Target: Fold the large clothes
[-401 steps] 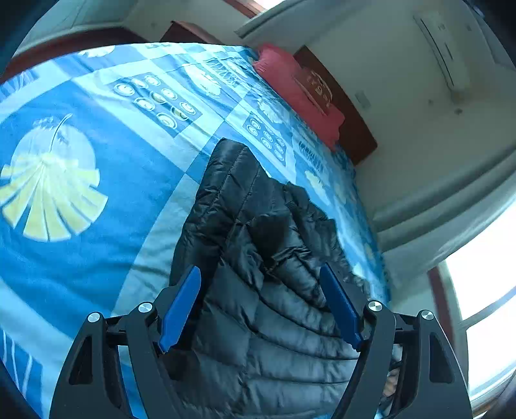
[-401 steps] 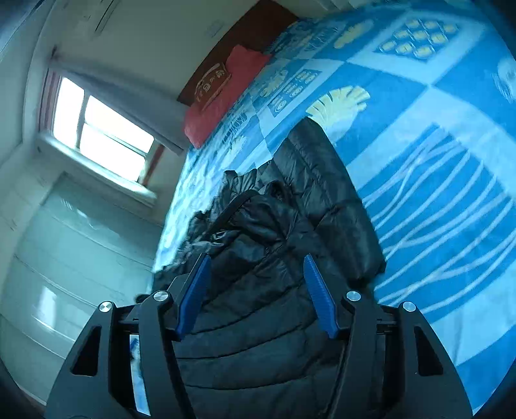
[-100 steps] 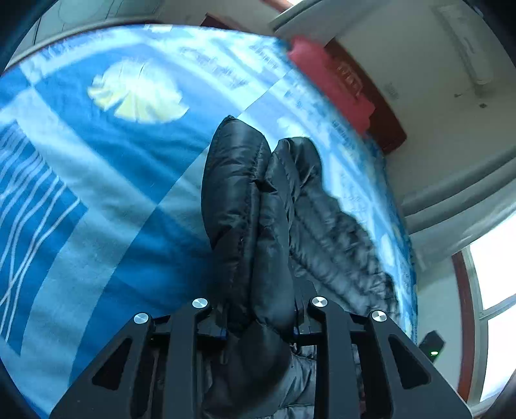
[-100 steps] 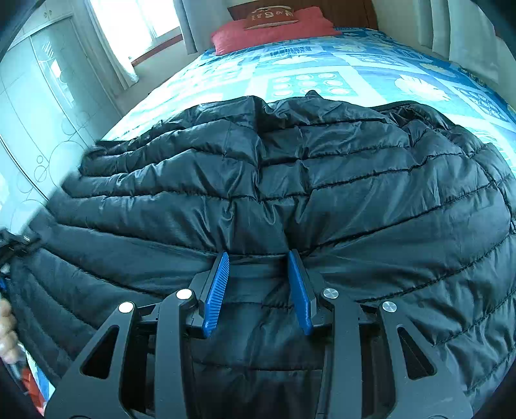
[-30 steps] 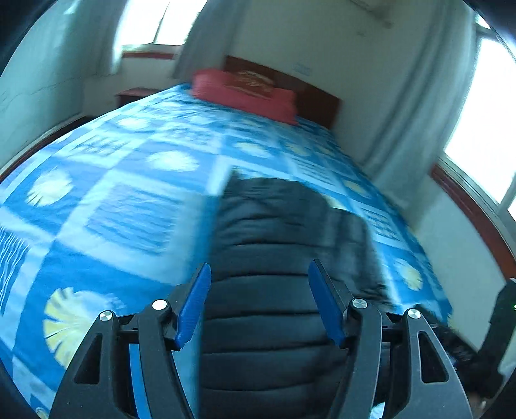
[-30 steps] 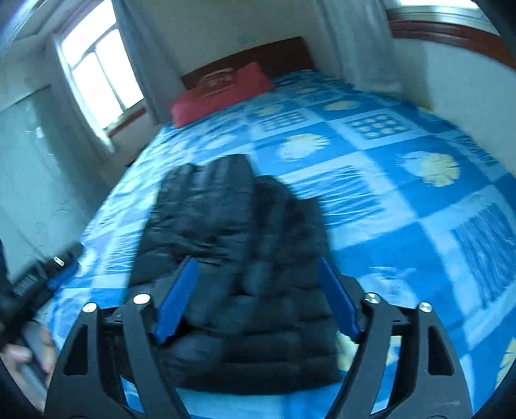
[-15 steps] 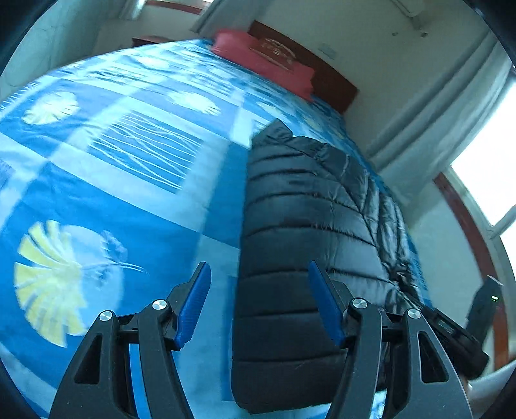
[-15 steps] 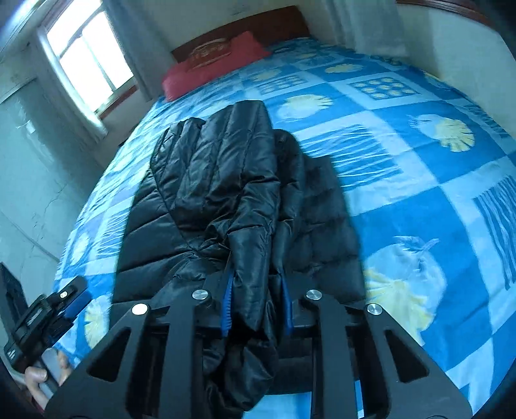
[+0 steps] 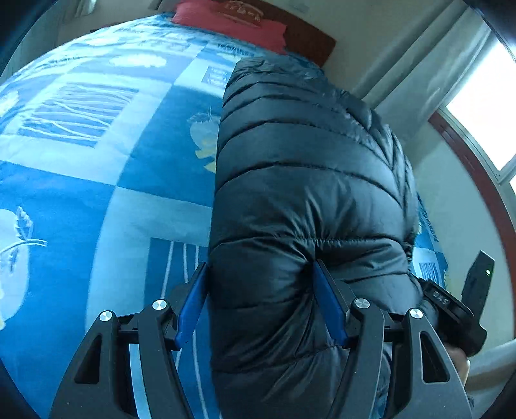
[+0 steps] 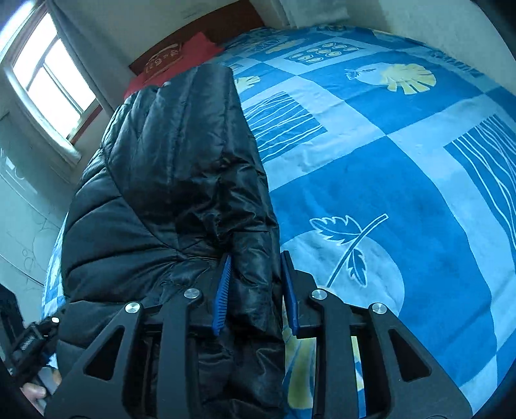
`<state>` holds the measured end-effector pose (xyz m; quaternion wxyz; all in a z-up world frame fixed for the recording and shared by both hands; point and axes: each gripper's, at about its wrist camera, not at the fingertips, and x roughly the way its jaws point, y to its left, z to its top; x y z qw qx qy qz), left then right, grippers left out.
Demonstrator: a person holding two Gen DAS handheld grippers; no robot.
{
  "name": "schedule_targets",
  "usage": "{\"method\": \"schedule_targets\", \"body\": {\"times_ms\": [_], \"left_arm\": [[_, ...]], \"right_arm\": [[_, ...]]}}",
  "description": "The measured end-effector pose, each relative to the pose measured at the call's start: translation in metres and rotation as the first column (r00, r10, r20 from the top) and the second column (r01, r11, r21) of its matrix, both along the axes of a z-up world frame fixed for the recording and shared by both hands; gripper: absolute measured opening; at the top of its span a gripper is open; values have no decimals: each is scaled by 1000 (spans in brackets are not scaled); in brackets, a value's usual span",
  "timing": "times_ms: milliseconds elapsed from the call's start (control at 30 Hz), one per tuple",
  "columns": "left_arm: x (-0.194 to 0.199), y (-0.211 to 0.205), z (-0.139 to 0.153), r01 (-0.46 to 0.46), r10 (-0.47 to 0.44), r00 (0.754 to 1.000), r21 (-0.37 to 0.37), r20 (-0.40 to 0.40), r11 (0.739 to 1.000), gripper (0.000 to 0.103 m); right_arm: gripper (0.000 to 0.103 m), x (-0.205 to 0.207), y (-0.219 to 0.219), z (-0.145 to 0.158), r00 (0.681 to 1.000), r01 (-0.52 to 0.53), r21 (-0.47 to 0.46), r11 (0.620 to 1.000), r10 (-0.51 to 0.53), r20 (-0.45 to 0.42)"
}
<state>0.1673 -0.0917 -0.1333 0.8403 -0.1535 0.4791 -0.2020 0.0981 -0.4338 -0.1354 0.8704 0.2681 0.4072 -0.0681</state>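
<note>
Jacket: I see the black puffer jacket (image 9: 300, 199) (image 10: 167, 180) folded into a long, narrow bundle on the bed, running from the near edge toward the head end.
Left tongs: my left gripper (image 9: 261, 303) stands wide, its blue pads (image 9: 190, 306) on either side of the jacket's near end; the fabric bulges between them and touches both, but I cannot tell whether it is squeezed.
Right tongs: my right gripper (image 10: 254, 290) is nearly closed, pinching a thick fold along the jacket's right edge between its fingers (image 10: 222, 290).
Bed: the blue patchwork bedspread (image 9: 96, 167) (image 10: 403, 167), with leaf and stripe squares, lies bare on both sides of the jacket.
Head end: a red pillow (image 9: 232, 16) (image 10: 174, 61) rests against the dark wooden headboard (image 9: 306, 38), beyond the jacket's far end.
Room: a window (image 10: 48, 80) shows in the right wrist view; pale curtains (image 9: 419, 74) hang in the left wrist view.
</note>
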Motion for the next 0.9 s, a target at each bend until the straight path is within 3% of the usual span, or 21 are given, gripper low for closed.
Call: {"method": "schedule_targets", "body": {"times_ms": [100,167,267,433,500,533,567,667,800,900], "left_arm": [[2,2,2,-2,2,1000,13,1,1000,64],[-1,6,7,-9,9,1000,3,-4,1000,63],[-13,19,25,-36,35,999,19,42,999,62],[-39,27,58,-20,25,993,-44,118,999,62],[-47,19,62,21,-14,992,-52,128,998,62],[-48,15,60,29,-22,992,-54,122,998,62],[-48,11,55,35,-29,994,-52,108,998,62],[-41,4,37,18,-16,999,-54,48,998,62],[-34,-3,26,5,-5,1000,-13,28,1000,61],[-27,-9,14,10,-10,1000,10,-1,1000,59]], "right_arm": [[33,-2,0,6,1000,5,-3,1000,-5,0],[41,-10,3,17,1000,10,-24,1000,-10,6],[46,-29,6,39,999,13,-42,999,-11,48],[46,-66,27,79,987,-3,-92,996,18,161],[38,-72,38,85,979,-53,-91,994,70,193],[27,-74,45,85,975,-83,-88,993,99,197],[24,-74,51,81,974,-116,-85,990,130,187],[24,-65,60,67,980,-140,-135,981,157,124],[25,-48,50,26,992,-126,-44,991,127,28],[26,-41,51,7,992,-121,-36,992,122,24]]}}
